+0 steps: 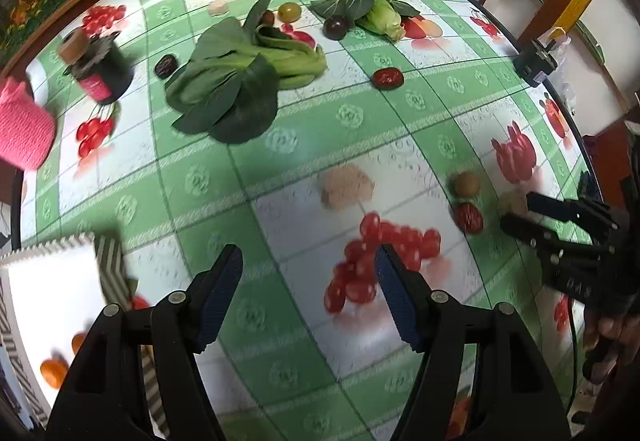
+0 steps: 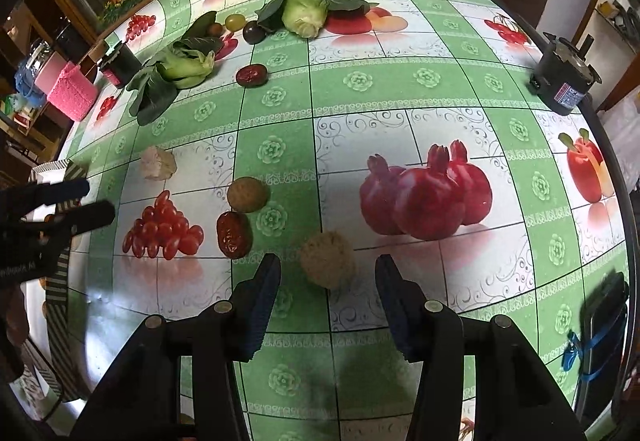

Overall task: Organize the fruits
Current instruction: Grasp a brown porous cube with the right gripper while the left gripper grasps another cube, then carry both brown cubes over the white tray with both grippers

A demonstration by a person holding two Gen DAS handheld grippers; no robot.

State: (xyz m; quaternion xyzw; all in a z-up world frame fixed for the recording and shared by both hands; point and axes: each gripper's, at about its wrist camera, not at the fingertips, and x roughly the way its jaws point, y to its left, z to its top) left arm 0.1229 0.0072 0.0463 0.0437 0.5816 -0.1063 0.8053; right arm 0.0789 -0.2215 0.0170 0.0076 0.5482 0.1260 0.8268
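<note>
- Glossy counter point(image 2: 360, 89), checked green and white, printed with fruit.
- Two leafy bok choy heads point(image 2: 176, 69), point(image 2: 306, 11) far back, stalks pale, leaves dark and floppy.
- Striped-walled white tray point(image 1: 48, 281) at left, orange fruit inside.
- Right claw point(image 2: 328, 281) wide open, gripping nothing, rough tan round fruit point(image 2: 328, 259) between the fingertips, touching neither.
- Left claw point(image 1: 308, 269) open, empty, over bare cloth.
- Wrinkled red date point(image 2: 234, 235), long axis pointing away, just beside brown round fruit point(image 2: 248, 194).
</note>
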